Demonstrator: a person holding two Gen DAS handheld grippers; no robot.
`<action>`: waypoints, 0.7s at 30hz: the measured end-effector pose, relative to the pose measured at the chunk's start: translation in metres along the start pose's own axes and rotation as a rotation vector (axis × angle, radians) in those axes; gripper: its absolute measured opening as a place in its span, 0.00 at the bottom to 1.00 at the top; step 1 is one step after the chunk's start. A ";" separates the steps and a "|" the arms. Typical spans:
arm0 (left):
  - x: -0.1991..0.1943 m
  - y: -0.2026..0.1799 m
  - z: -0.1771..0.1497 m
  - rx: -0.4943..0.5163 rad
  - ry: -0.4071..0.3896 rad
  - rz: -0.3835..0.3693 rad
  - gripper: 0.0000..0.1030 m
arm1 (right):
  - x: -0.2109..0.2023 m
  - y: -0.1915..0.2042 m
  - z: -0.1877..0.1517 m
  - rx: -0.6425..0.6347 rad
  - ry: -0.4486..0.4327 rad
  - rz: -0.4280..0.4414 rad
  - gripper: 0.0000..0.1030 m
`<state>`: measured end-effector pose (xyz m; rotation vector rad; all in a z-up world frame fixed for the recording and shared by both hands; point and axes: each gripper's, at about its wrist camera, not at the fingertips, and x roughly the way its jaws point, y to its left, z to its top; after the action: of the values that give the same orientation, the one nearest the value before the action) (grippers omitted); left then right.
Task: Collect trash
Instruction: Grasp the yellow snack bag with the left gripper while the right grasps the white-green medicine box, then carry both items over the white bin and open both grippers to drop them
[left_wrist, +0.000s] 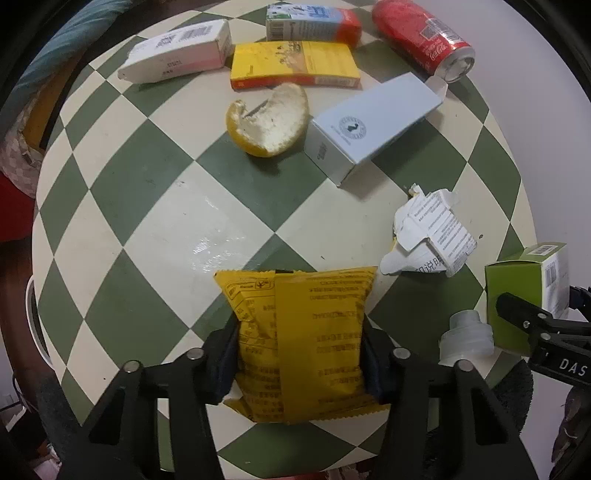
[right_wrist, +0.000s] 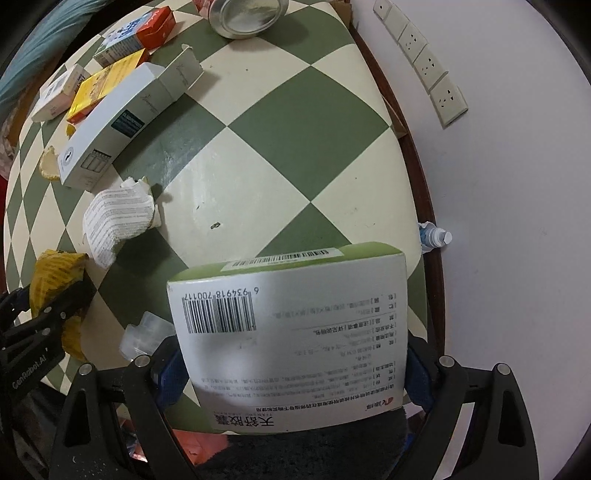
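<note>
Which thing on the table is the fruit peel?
Look at the green-and-cream checkered table. Near its middle, just below the flat yellow box and left of the long white carton, lies the citrus peel: the only curved, pithy scrap among boxes.

Checkered table (left_wrist: 147, 184) bears boxes (left_wrist: 373, 125), a can (left_wrist: 421, 37), peel (left_wrist: 269, 122), crumpled paper (left_wrist: 432, 232).

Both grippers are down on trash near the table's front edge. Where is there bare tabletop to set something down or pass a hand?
Bare: the checkered middle between peel, yellow packet and crumpled leaflet; and the stretch between white-blue box, green box and wall-side edge. Crowded: the far row of cartons and can, and the front corner by the small plastic bottle.
</note>
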<state>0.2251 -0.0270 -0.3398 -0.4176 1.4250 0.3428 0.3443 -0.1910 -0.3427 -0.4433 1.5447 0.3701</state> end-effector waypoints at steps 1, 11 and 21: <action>-0.003 0.002 0.001 -0.002 -0.009 0.001 0.47 | -0.002 0.000 -0.001 0.003 -0.006 0.003 0.90; -0.080 0.029 0.001 -0.006 -0.222 0.040 0.46 | -0.064 0.002 -0.018 0.084 -0.204 0.020 0.89; -0.170 0.103 0.006 -0.081 -0.438 0.039 0.45 | -0.145 0.066 -0.019 0.058 -0.416 0.124 0.89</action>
<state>0.1619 0.0698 -0.1780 -0.3547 0.9949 0.4923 0.2949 -0.1364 -0.2001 -0.2077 1.1758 0.4801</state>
